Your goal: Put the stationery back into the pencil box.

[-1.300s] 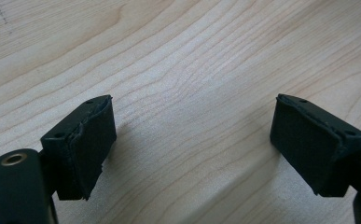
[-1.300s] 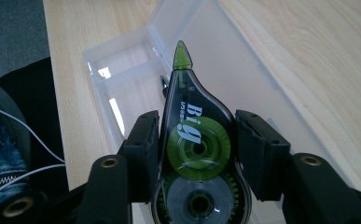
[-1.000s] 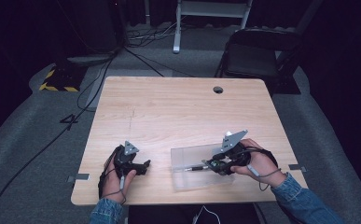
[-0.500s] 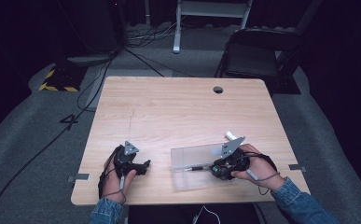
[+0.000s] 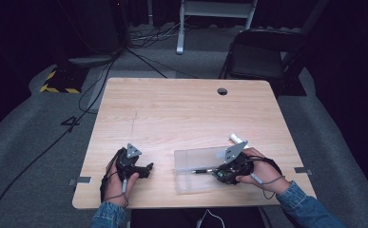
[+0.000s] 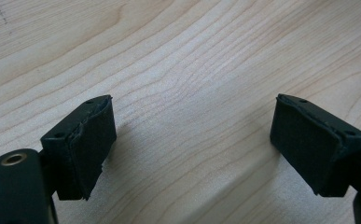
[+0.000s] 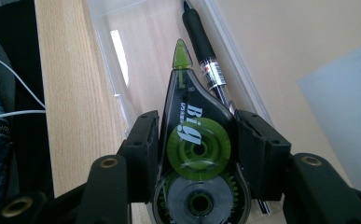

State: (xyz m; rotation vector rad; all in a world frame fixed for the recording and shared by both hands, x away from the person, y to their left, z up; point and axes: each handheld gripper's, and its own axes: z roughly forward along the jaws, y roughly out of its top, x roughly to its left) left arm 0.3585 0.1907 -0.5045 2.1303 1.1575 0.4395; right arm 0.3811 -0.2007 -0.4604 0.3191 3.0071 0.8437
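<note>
Jaws of the right gripper (image 7: 197,140) are clamped on a tape roller (image 7: 194,154), a black and green one whose green tip points ahead over a clear tray (image 7: 122,60). Just beside the roller, a black pen (image 7: 205,51) lies in the tray along its far wall. In the high view the right gripper (image 5: 218,174) sits at the tray's (image 5: 191,159) right end, near the desk's (image 5: 181,114) front edge. A small white object (image 5: 236,138), perhaps a cap, lies behind it. The left gripper (image 6: 192,149) rests low over bare desk at front left, well apart, its jaws spread wide with nothing between them.
</note>
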